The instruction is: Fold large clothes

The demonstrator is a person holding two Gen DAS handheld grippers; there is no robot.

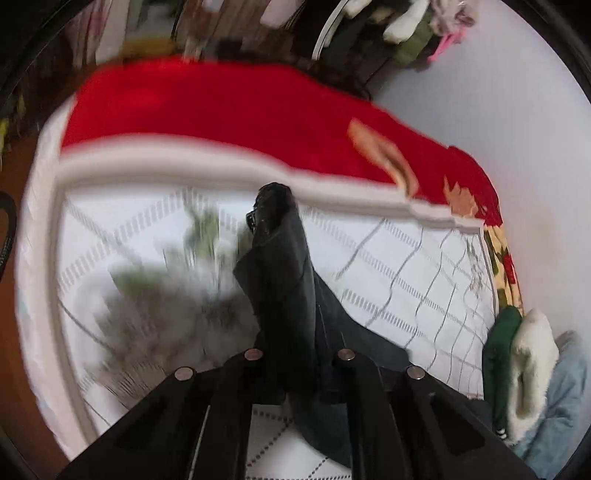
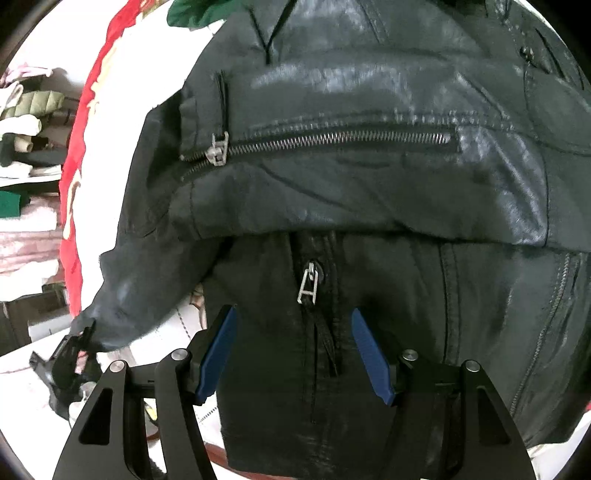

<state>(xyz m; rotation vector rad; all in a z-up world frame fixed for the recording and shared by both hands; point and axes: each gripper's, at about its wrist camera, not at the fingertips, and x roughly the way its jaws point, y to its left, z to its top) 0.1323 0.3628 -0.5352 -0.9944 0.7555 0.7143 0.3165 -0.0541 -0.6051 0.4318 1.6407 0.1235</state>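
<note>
A black leather jacket (image 2: 351,184) lies spread under my right gripper (image 2: 293,321), filling the right wrist view. That gripper is open, and its blue pads (image 2: 218,354) stand on either side of a metal zipper pull (image 2: 308,286) without pressing on it. In the left wrist view my left gripper (image 1: 295,354) is shut on a part of the jacket (image 1: 284,280), which rises dark and crumpled out of the jaws and hides the fingertips. At the lower left of the right wrist view, the left gripper (image 2: 70,354) holds the end of the sleeve (image 2: 122,295).
The jacket rests on a white quilted cover (image 1: 406,266) with a raised white border (image 1: 184,155). A red blanket (image 1: 221,103) lies beyond it. A green and white fleecy garment (image 1: 517,362) and pale blue cloth (image 1: 565,398) sit at the right. Piled clothes (image 1: 417,29) are farther off.
</note>
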